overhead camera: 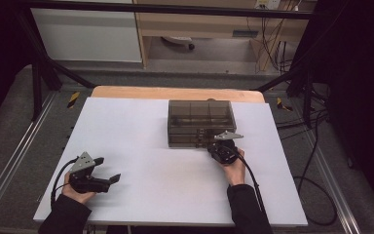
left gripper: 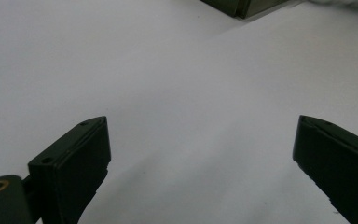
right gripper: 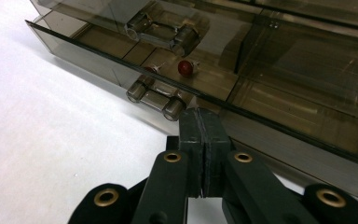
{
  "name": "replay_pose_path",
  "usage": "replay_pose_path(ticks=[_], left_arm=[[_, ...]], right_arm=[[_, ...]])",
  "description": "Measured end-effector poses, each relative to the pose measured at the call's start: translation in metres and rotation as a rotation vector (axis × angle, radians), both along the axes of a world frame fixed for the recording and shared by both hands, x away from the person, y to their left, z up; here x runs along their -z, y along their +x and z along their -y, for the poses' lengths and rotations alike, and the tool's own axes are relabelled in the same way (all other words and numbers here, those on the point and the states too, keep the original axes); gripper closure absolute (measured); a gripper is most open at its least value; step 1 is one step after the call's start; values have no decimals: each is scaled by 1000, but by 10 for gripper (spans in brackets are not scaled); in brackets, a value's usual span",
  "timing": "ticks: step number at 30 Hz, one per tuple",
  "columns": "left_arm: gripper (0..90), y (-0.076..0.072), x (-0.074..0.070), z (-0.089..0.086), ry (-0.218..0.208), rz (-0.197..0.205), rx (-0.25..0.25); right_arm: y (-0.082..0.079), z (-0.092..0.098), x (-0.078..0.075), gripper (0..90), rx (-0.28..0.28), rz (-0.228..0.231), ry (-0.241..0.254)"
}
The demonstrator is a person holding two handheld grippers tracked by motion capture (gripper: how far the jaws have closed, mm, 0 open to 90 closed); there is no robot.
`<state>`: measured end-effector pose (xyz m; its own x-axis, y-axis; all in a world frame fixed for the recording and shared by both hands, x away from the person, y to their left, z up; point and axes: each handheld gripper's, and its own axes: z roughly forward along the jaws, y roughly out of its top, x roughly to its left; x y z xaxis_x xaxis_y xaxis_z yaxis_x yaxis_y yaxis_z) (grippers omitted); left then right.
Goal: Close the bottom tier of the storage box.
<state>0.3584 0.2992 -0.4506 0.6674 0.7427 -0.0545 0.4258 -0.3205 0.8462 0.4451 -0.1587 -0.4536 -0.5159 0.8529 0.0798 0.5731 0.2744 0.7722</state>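
A smoky see-through drawer box (overhead camera: 199,122) stands on the white table (overhead camera: 141,146), right of centre toward the back. In the right gripper view its lower drawer (right gripper: 279,112) sits slightly pulled out, with a small red bead (right gripper: 185,68) inside and a clear handle (right gripper: 156,99) on its front. A second handle (right gripper: 165,31) sits on the drawer above. My right gripper (right gripper: 200,135) is shut with nothing between its jaws, its tips at the lower drawer's front just right of the handle. My left gripper (overhead camera: 107,169) rests open at the table's near left, over bare table.
A wooden strip (overhead camera: 175,92) borders the table's far edge. Black frame posts (overhead camera: 36,83) stand at the back left and right. Cables (overhead camera: 316,161) lie on the floor to the right. A corner of the box (left gripper: 242,5) shows in the left gripper view.
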Motion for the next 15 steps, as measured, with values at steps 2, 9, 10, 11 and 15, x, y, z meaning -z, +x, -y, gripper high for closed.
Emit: replay_pose_path(ticks=[2,9,10,11,15], left_arm=[[43,0,0,0,0,-1,-1],[43,0,0,0,0,-1,0],[43,0,0,0,0,-1,0],[43,0,0,0,0,0,0],[43,0,0,0,0,-1,0]], right_arm=[[1,-1,1,895,4,0,0],[3,-1,1,895,12,7,0],[4,-1,1,894,11,9,-2],[4,-1,1,894,12,7,-2],[5,-2,1,894,16,11,2]])
